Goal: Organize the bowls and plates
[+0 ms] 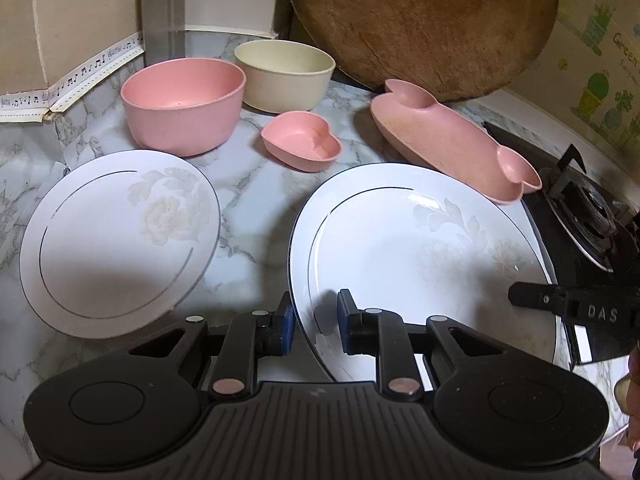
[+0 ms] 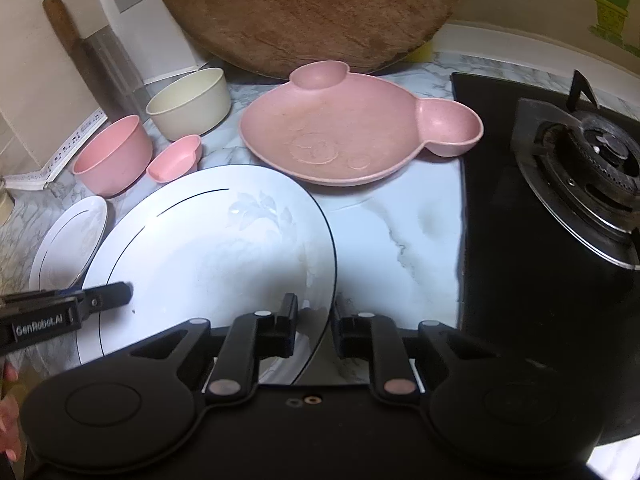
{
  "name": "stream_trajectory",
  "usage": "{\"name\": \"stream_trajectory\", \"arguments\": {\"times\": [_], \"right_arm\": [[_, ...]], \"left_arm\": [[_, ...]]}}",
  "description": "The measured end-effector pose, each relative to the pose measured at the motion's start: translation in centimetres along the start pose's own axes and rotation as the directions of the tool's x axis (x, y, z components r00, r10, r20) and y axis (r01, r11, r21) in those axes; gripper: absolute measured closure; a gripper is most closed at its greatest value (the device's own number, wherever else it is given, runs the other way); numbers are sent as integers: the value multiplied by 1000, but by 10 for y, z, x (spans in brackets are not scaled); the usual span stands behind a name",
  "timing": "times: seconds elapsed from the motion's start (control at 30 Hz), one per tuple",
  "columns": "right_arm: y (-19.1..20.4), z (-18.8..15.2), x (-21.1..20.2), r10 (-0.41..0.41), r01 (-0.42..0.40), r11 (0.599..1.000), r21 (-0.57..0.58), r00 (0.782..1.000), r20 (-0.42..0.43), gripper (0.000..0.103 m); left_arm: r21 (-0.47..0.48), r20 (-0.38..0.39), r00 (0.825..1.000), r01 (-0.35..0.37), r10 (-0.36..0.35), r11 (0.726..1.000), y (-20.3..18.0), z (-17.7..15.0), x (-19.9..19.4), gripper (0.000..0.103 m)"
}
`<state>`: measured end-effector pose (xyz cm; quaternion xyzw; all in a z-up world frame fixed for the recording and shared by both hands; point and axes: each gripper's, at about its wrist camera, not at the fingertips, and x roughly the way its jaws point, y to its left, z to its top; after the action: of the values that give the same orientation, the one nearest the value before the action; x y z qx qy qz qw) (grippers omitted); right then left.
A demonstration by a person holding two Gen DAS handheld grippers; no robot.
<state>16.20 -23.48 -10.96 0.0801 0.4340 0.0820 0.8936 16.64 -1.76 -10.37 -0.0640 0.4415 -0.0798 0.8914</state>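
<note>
The left gripper and the right gripper each stand partly spread, straddling opposite rims of the large white plate without clamping it. Left of it lies the small white plate; beyond stand the pink bowl, cream bowl, heart-shaped dish and bear-shaped plate.

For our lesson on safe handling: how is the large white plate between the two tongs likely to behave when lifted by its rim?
The large white plate looks glazed and glossy, so it may slip between the fingers. It appears to be ceramic: probably stiff, rather heavy, and breakable if dropped on the marble-patterned counter. With left tongs and right tongs each straddling an opposite rim, it should stay fairly level.
</note>
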Motion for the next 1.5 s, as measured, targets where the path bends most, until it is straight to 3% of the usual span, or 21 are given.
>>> {"name": "stream_trajectory", "arguments": {"times": [0.5,1.0,1.23,1.27,1.4,1.5], "right_arm": [[-19,-29,-32,-11,11,1000,-6,999,-50,87],[-21,-34,-48,-76,76,997,-23,997,3,82],[-7,-27,-68,-99,107,989,-99,992,83,78],[-3,-26,-70,-98,108,988,-113,991,93,73],[14,-24,-77,-77,103,982,-160,984,161,29],[27,-20,-77,-48,85,975,-206,983,178,25]], "left_arm": [[50,-32,999,36,-34,998,-27,-35,-22,83],[52,-5,1000,12,-11,999,-23,-37,-32,82],[32,14,1000,9,-10,999,-14,-36,-42,74],[30,18,1000,7,-7,1000,-13,-36,-44,72],[12,46,999,-8,7,1000,-5,-33,-51,50],[6,72,997,-34,34,999,2,-30,-58,44]]}}
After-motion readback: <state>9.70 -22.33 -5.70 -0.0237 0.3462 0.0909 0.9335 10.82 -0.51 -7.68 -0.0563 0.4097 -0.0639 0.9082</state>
